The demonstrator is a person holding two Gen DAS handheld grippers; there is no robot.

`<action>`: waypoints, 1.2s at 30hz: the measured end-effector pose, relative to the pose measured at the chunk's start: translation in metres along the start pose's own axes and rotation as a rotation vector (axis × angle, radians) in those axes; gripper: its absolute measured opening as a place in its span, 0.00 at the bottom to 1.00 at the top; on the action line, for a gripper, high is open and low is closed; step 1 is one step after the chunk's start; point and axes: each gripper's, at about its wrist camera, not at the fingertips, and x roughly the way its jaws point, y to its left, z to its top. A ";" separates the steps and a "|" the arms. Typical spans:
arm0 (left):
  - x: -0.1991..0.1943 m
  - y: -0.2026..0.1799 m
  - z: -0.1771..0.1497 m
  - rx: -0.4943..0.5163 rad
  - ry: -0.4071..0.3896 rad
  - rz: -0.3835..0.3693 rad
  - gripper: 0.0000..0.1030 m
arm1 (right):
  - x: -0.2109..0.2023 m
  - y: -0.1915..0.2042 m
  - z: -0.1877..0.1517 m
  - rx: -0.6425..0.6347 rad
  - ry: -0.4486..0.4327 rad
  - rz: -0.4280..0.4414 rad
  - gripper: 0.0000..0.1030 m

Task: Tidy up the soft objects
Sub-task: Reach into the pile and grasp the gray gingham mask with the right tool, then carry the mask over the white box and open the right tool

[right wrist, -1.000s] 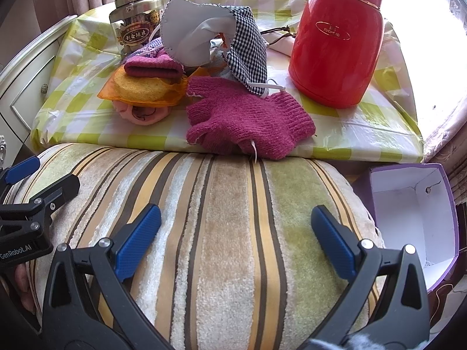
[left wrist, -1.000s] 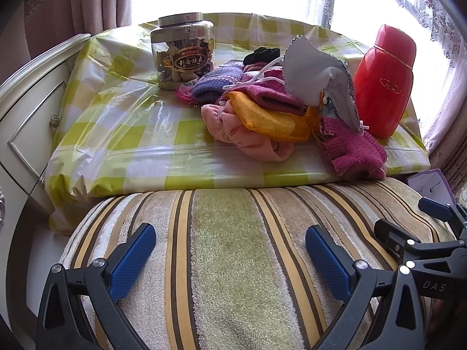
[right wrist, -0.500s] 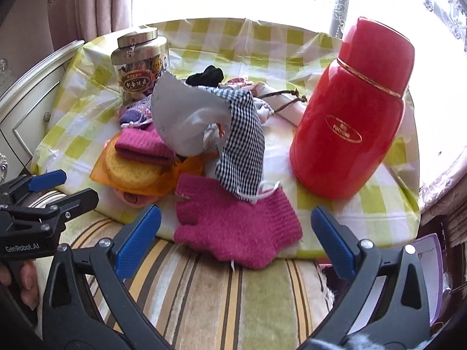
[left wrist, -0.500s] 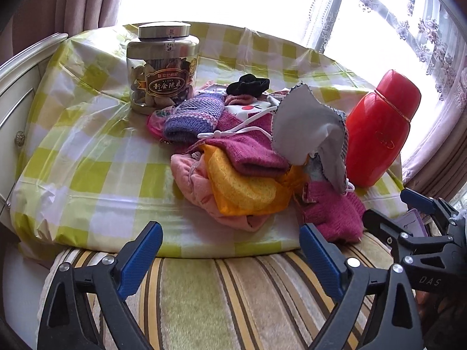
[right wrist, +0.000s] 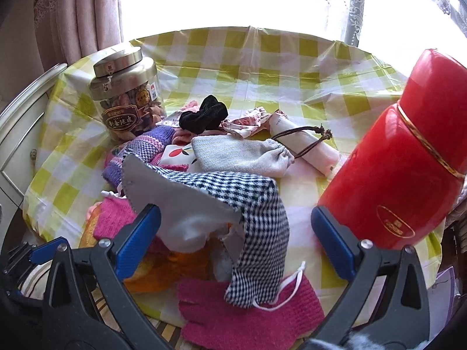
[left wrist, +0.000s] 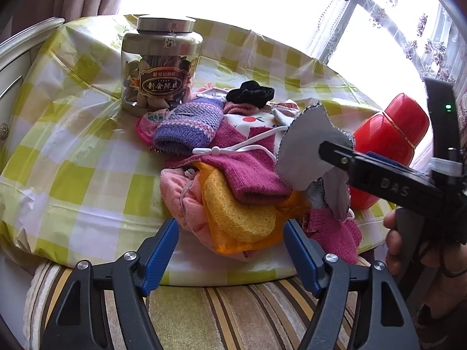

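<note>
Yellow-and-white checked plastic cloth (left wrist: 73,151) covers the table, and the soft things lie heaped near its front edge. At the left stands a clear plastic jar with a silver screw lid (left wrist: 162,67), upright, filled with brown dried pieces behind a dark label. Just beside its foot lies a purple-and-pink striped knitted piece (left wrist: 186,125), with a black fabric scrunchie (left wrist: 250,94) behind it. In the middle of the heap a pale pink fleece item (left wrist: 186,201) lies under a yellow sponge in an orange net (left wrist: 239,215) and a magenta knitted cloth (left wrist: 251,175). A grey herringbone drawstring pouch (right wrist: 242,157) lies on its side; what it holds cannot be seen. Beside it rests a pale pink rolled cloth tied with a brown cord (right wrist: 309,145). A black-and-white houndstooth face mask with grey lining (right wrist: 256,218) arches over the pile, above a magenta knitted glove (right wrist: 251,318) at the table's edge. At the right a red flask with a gold band (right wrist: 402,180) stands upright and closed.

The left gripper (left wrist: 230,248) has just been narrowing its jaws; they stand apart before the sponge, gripping nothing. The right gripper (right wrist: 236,233) is spread wide on either side of the mask, its pads not pressing it.
</note>
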 end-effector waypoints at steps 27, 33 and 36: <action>0.022 -0.089 -0.005 0.219 0.093 -0.238 0.54 | -0.086 -0.073 -0.042 0.105 -0.112 0.045 0.23; 0.043 -0.126 -0.020 0.323 0.195 -0.205 0.64 | -0.111 -0.120 -0.075 0.175 -0.083 -0.040 0.23; 0.058 -0.139 -0.028 0.375 0.256 -0.135 0.66 | -0.116 -0.145 -0.094 0.224 -0.052 -0.076 0.23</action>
